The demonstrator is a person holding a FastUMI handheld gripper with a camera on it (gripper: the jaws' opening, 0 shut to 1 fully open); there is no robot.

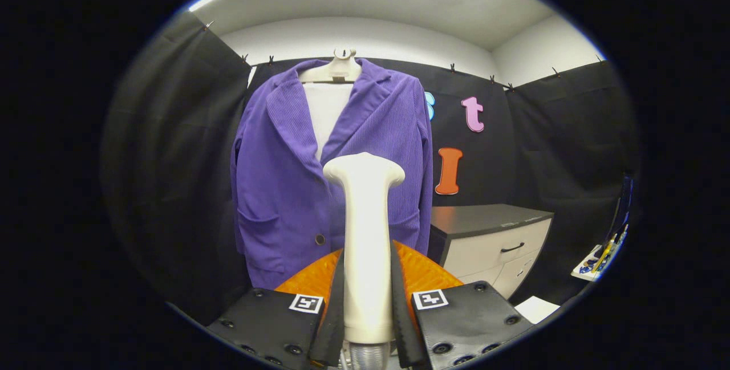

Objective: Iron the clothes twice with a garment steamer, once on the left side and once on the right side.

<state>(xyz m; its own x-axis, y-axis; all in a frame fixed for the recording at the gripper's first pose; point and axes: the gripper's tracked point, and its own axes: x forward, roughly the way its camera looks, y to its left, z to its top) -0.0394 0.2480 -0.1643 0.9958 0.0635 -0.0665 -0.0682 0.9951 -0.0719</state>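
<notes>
My gripper [368, 301] jaws clamped on steamer [365, 233] handle, head upright facing the hung purple jacket [285, 187], ready for passes.

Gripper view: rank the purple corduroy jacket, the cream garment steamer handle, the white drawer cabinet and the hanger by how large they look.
1. Purple corduroy jacket.
2. Cream garment steamer handle, clamped between the gripper fingers; its nearness to the camera inflates it.
3. White drawer cabinet with dark top; close to the steamer in apparent area, so this order is unsure.
4. Pale hanger.

The purple jacket [319, 176] hangs at twelve o'clock, open air before it. A cabinet [490, 239] blocks two o'clock.
</notes>
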